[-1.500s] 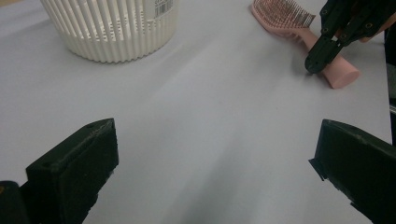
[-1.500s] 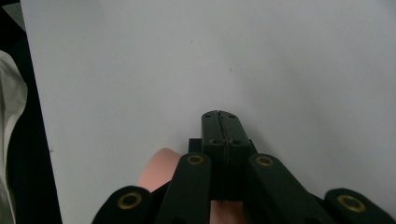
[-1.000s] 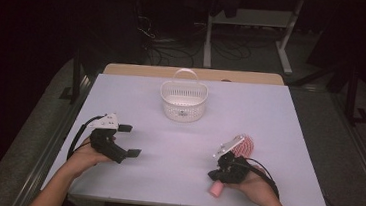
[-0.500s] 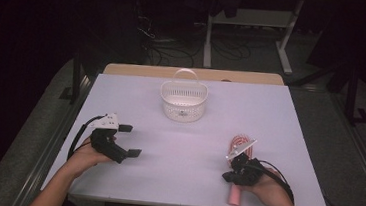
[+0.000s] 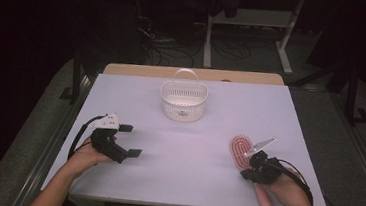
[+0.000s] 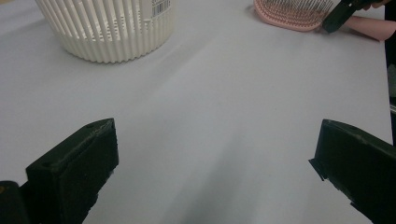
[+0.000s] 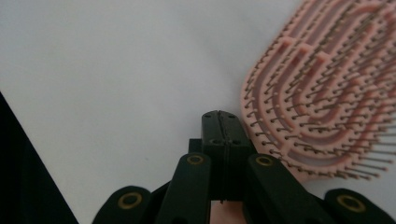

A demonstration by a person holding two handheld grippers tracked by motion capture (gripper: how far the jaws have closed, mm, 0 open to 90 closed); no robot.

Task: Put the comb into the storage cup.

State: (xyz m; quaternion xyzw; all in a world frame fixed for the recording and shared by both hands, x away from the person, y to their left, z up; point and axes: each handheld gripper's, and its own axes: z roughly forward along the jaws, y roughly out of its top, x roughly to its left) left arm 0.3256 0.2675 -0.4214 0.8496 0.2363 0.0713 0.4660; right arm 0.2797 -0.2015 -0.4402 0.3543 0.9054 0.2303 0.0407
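On the counter, at about four o'clock from its centre, lies a pink hairbrush, bristles up, its oval head pointing toward the far edge and its handle running back toward the person at the near edge. The right gripper sits over the neck of the brush where head meets handle. In the right gripper view, its jaws are pressed fully together, tips meeting just beside the left rim of the brush head, with a sliver of pink showing beneath them; whether they pinch the handle or merely rest beside it is not clear. Gripping at the neck would likely give good control, keeping the bristled head free.

Toward eight o'clock, well apart from the brush, the left gripper rests on the counter in the person's left hand, its jaws spread wide and holding nothing, apparently waiting. The left gripper view looks across bare counter toward the brush in the far distance.

At twelve o'clock, near the far edge, stands a white slatted basket with an upright loop handle, empty as far as can be seen, and probably the place where the brush belongs.
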